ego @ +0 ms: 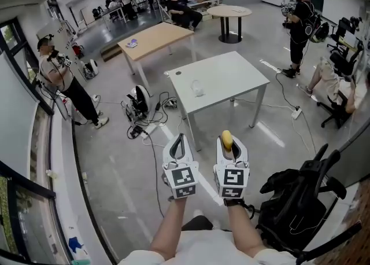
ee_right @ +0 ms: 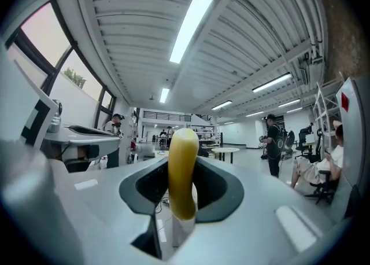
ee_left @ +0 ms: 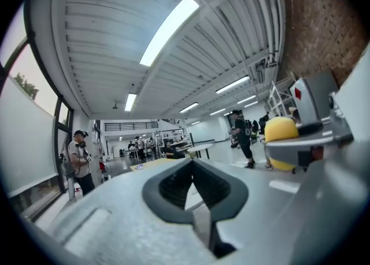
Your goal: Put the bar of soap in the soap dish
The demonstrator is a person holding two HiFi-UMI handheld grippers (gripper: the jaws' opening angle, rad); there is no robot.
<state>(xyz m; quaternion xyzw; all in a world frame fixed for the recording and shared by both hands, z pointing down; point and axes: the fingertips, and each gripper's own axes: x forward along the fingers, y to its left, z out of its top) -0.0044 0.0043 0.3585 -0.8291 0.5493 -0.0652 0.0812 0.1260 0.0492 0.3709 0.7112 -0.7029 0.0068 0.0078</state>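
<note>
Soap: the yellow oval bar of soap (ee_right: pixel 182 171) stood on edge between the jaws of the right gripper (ego: pixel 230 142), its upper end rising above the jaw tips. It was carried in the air above the grey floor, short of the table.
Right gripper fingers: spread partway, with both dark pads pressed on the flat sides of the bar, pinching it.
Right arm: the bare forearm reached straight forward from the body, with the gripper pointing level towards the table and its marker cube (ego: pixel 231 181) facing up.
Left gripper: the left gripper (ego: pixel 178 136) was level with and just beside the right one, apart from it.
Left gripper fingers: the tips were pressed together, with nothing between them.
Left arm: the bare forearm was stretched forward alongside the right arm, with its marker cube (ego: pixel 181 180) also facing up.
Dish: a small pale translucent dish-like object (ego: pixel 198 88) rested on the near half of the table top, well apart from the soap. Its exact form could not be made out.
Table: the white rectangular table (ego: pixel 231 76) stood ahead of both grippers, with its near corner closest to them.
Floor: cables and small devices (ego: pixel 141 110) lay left of the table.
Surroundings: a black office chair (ego: pixel 300 194) was at the person's right. A light wooden table (ego: pixel 156 38) and a round white table (ego: pixel 229 11) stood farther back.
Persons: one stood by the left window (ego: pixel 60 78). One in black stood at the far right (ego: pixel 300 24).
</note>
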